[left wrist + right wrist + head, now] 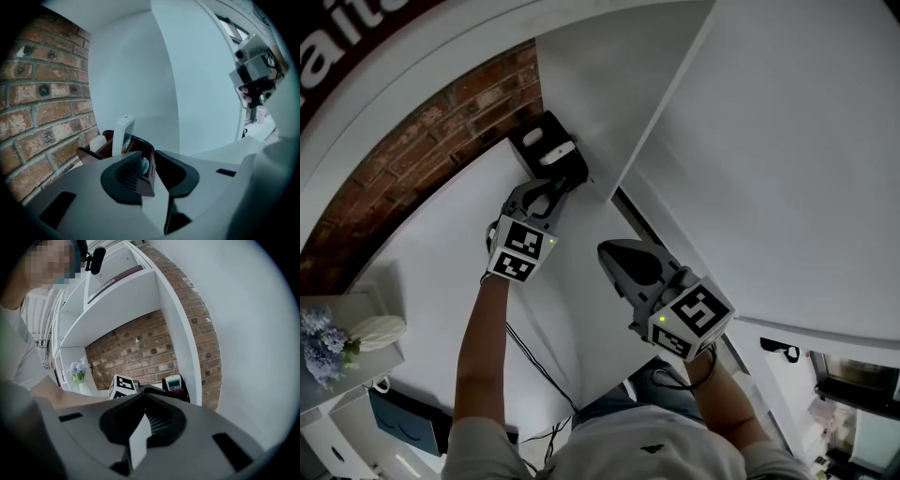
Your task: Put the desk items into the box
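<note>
While the left gripper (151, 169), jaws apart, straddles the near wall of the box (549, 122) at the bench (441, 272) corner, right gripper (614, 255) clenched empty, a bump could topple the white device (123, 133) inside.

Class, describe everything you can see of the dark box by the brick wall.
The box is small, dark brown and open-topped, seemingly wood or plastic. It stands upright on the white desk, in the corner between brick wall and white panel. A white handset stands inside among other pale items. Its near wall sits between the left gripper's parted jaws; whether they press it is unclear.
</note>
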A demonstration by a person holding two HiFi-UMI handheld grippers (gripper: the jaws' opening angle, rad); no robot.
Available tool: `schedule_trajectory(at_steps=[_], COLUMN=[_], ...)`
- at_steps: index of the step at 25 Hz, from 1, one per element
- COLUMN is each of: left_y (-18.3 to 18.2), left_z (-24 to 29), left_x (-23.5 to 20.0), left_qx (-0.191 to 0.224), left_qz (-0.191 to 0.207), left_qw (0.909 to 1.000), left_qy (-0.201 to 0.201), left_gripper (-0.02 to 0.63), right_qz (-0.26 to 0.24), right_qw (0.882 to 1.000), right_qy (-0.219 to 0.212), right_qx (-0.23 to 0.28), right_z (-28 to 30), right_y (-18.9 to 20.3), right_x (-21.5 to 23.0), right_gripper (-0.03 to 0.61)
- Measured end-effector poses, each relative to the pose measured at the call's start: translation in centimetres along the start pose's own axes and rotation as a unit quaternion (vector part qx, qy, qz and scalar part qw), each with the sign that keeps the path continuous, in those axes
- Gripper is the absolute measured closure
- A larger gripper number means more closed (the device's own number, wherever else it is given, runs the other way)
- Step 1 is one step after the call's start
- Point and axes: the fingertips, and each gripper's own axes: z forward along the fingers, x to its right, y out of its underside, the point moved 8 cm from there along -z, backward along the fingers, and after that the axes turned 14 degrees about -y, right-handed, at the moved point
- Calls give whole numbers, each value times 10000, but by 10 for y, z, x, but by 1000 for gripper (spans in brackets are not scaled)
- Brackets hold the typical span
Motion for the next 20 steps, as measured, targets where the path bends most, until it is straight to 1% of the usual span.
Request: schedule_trajectory(at_steps=[2, 6, 9, 12, 17, 20], left_y=[6, 8, 6, 6, 4, 3], left_z=[6, 12, 16, 18, 27, 30], left_x=[1, 1, 5, 8, 11, 12], left_qx=[-86, -77, -100, -140, -176, -152], left_qz=[66, 137, 387, 531, 925, 858], left_qw=[9999, 9997, 9990, 9982, 9944, 9947], left_qy=[-40, -170, -197, -256, -487, -546], left_gripper=[525, 523, 523, 523, 525, 534], right_qz=[15, 59, 72, 85, 95, 95], right_qw=[10000, 9999, 9999, 9999, 9998, 9998], right_qy=[36, 99, 113, 127, 161, 188], right_qx=[-12, -25, -42, -58, -50, -40], right_z=[0, -2, -1, -1, -2, -3], right_y=[1, 3, 4, 5, 4, 4], right_x=[1, 5, 5, 5, 6, 6], right_gripper=[569, 569, 569, 569, 569, 569])
